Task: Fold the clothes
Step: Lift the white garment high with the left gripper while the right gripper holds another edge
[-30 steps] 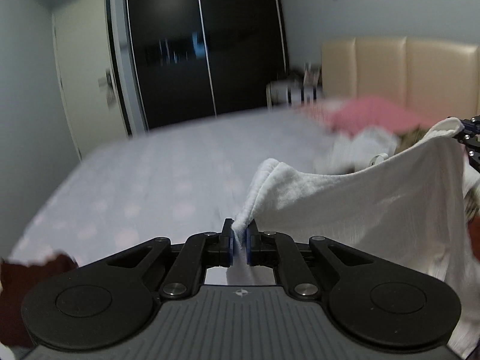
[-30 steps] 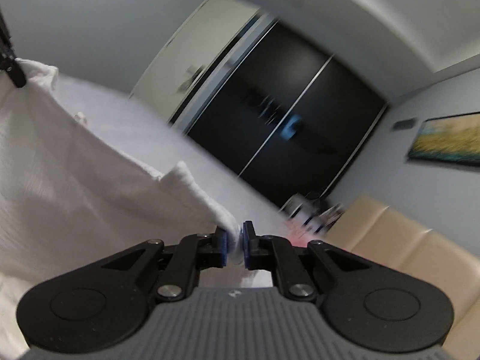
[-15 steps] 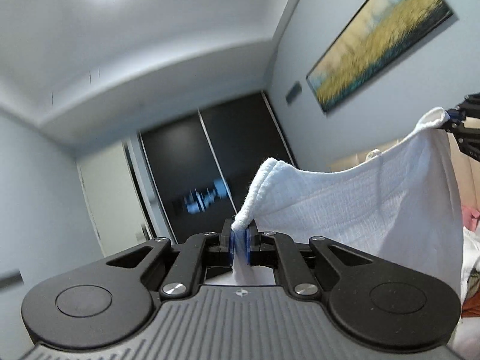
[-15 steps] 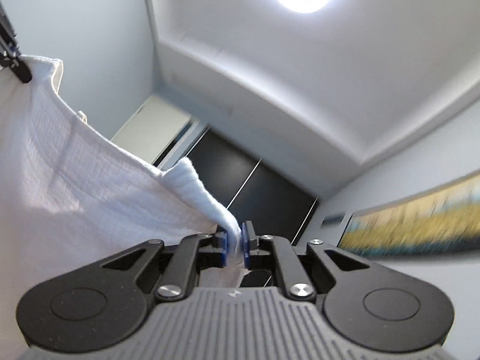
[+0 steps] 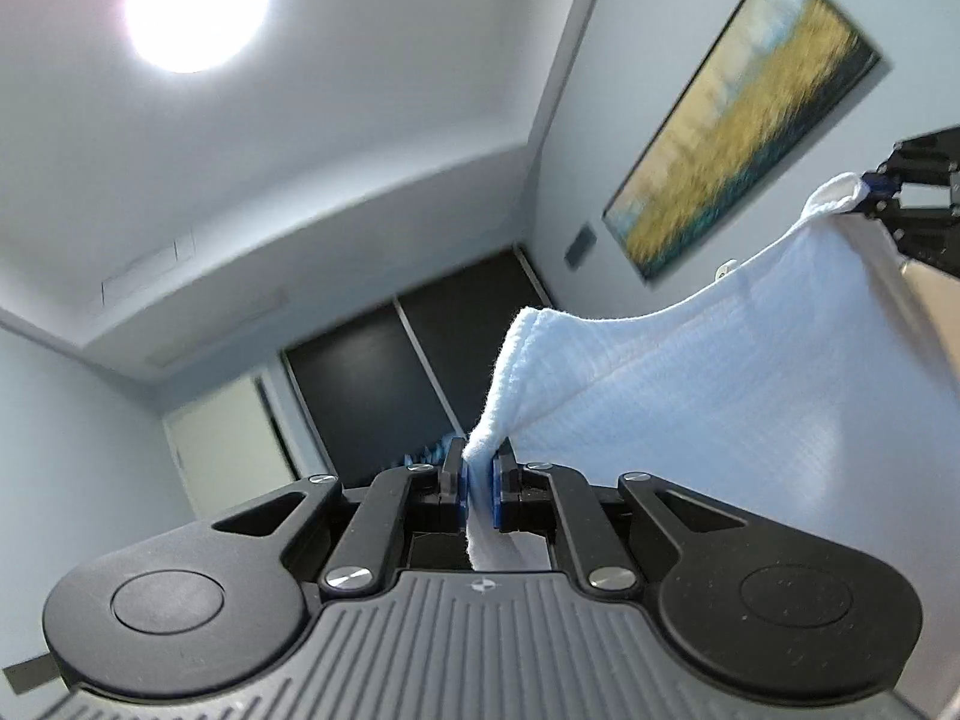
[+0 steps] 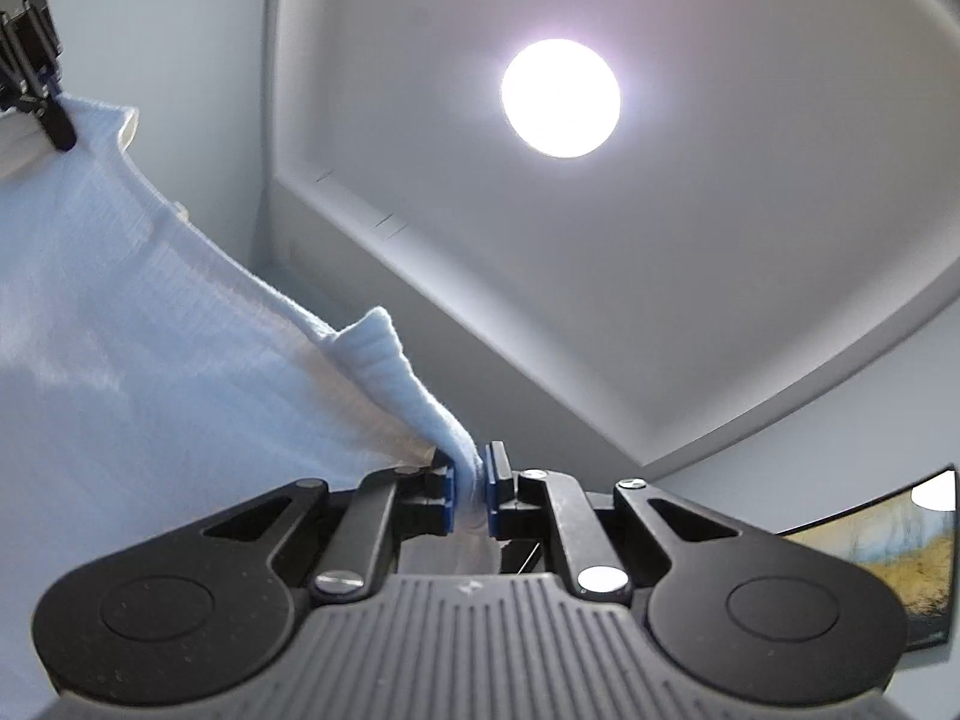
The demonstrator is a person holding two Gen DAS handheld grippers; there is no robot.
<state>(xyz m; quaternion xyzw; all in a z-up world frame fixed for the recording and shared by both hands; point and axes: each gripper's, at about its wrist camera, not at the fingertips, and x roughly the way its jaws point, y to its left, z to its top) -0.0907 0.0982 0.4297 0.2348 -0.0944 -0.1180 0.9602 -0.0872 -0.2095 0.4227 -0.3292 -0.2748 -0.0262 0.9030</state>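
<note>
Left wrist view: both grippers' fingers (image 5: 454, 489) pinch the white garment (image 5: 690, 396).

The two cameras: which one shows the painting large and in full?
The left gripper's camera: the painting hangs large on the wall there, while the right gripper's view catches only a slice at its edge.

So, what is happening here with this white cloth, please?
A person is holding one white waffle-textured cloth garment in the air with two tools. The left hand-held gripper is shut on one corner, and the right hand-held gripper is shut on the other. The cloth hangs spread between them, raised towards the white ceiling with its round lamp. No fold is made yet.
</note>
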